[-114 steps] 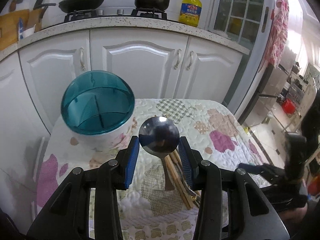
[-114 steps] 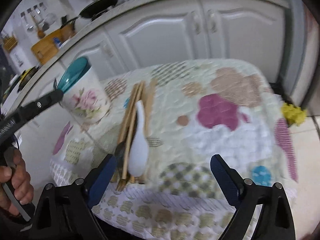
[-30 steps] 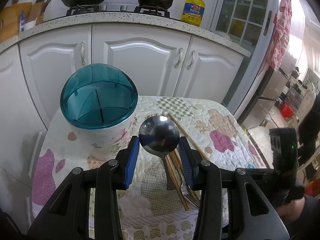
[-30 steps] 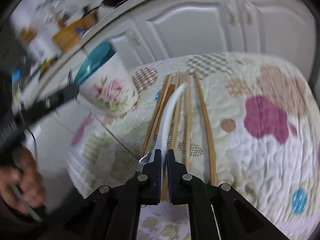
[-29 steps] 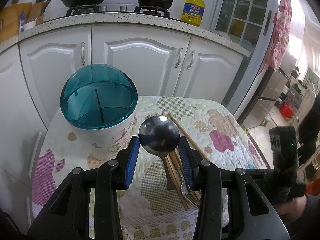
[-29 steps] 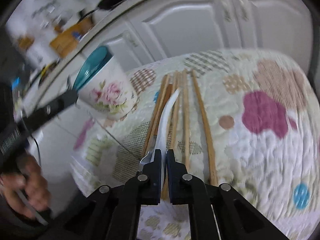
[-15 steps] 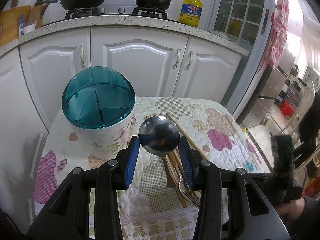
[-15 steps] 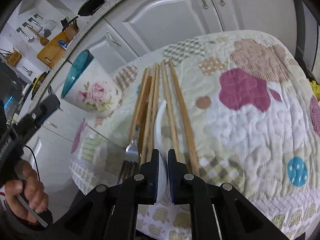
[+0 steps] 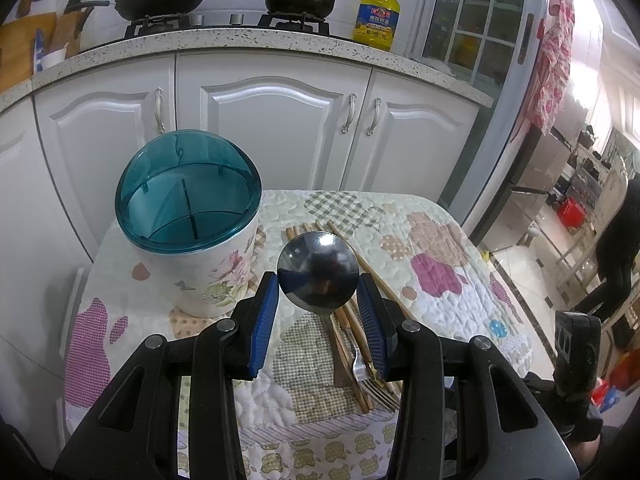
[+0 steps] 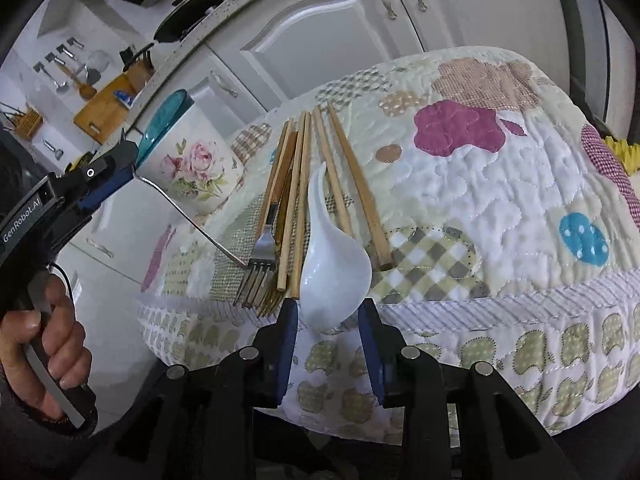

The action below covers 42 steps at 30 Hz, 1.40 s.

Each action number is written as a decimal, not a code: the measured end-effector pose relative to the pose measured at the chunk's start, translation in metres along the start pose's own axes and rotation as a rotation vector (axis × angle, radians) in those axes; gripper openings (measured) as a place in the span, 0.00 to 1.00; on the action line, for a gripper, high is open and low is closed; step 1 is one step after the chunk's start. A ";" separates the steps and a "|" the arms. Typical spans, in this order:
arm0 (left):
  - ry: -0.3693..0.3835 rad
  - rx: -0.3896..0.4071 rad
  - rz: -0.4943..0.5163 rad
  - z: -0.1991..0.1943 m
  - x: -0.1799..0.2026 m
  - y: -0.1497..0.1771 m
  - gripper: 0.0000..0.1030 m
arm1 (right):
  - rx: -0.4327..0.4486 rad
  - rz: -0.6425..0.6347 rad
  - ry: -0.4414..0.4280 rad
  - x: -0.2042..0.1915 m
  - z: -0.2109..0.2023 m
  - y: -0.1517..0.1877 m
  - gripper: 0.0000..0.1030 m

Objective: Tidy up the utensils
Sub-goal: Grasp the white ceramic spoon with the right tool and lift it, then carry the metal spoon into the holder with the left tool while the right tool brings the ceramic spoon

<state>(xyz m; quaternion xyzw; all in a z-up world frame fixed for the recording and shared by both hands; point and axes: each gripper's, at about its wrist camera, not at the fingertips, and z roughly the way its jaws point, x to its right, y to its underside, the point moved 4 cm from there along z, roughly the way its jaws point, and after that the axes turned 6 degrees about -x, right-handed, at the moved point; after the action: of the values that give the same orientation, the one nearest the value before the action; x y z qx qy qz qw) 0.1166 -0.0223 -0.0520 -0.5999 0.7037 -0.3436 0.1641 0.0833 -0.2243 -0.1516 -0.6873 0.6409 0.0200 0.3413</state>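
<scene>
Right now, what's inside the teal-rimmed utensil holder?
Through the open top of the utensil holder only a dark divider between compartments shows, with no utensils visible. The bottom is hidden by the near wall.

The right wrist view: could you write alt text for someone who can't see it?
A claw with blue pads frames the bowl of a white ceramic spoon lying at the edge of a quilted patchwork table, beside wooden chopsticks and forks. At left, a second claw holds a metal spoon near a floral utensil holder.

metal spoon (image 9: 318, 275) between fingers (image 9: 264, 322), holder (image 9: 192, 224) beside
</scene>
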 end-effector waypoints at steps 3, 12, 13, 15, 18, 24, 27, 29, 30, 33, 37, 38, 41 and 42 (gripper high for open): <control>0.006 -0.002 -0.004 -0.001 -0.001 0.000 0.38 | -0.001 -0.009 0.018 0.000 0.002 -0.001 0.07; 0.025 0.027 0.001 -0.014 -0.003 -0.006 0.38 | 0.048 -0.133 0.120 -0.019 -0.029 -0.018 0.01; 0.025 0.030 0.002 -0.015 -0.003 -0.007 0.38 | 0.050 -0.150 0.139 -0.021 -0.033 -0.020 0.01; 0.025 0.036 0.002 -0.019 -0.004 -0.009 0.38 | 0.062 -0.181 0.171 -0.026 -0.041 -0.024 0.01; 0.028 0.045 0.003 -0.024 -0.004 -0.012 0.38 | 0.080 -0.214 0.208 -0.032 -0.052 -0.031 0.01; 0.027 0.077 0.013 -0.041 -0.004 -0.019 0.38 | 0.132 -0.279 0.268 -0.047 -0.077 -0.046 0.01; 0.027 0.087 0.022 -0.048 -0.004 -0.020 0.38 | 0.154 -0.312 0.280 -0.055 -0.087 -0.052 0.01; 0.022 0.092 0.025 -0.052 -0.005 -0.021 0.38 | 0.164 -0.334 0.291 -0.061 -0.092 -0.055 0.01; 0.021 0.094 0.026 -0.053 -0.006 -0.021 0.38 | 0.169 -0.343 0.295 -0.063 -0.094 -0.056 0.01; 0.016 0.097 0.021 -0.057 -0.008 -0.020 0.38 | 0.180 -0.359 0.300 -0.068 -0.100 -0.058 0.01; 0.014 0.104 0.020 -0.063 -0.009 -0.019 0.38 | 0.195 -0.365 0.299 -0.073 -0.105 -0.060 0.01; 0.014 0.108 0.021 -0.065 -0.010 -0.020 0.38 | 0.199 -0.364 0.295 -0.074 -0.107 -0.061 0.01; 0.010 0.117 0.023 -0.070 -0.012 -0.022 0.38 | 0.207 -0.369 0.287 -0.078 -0.108 -0.062 0.01; 0.009 0.122 0.024 -0.072 -0.014 -0.024 0.38 | 0.206 -0.372 0.286 -0.080 -0.108 -0.063 0.01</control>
<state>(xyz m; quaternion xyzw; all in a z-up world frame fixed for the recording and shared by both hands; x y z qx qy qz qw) 0.0906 0.0110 0.0129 -0.5789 0.6892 -0.3864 0.2012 0.0811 -0.2115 -0.0043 -0.7509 0.5439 -0.2056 0.3133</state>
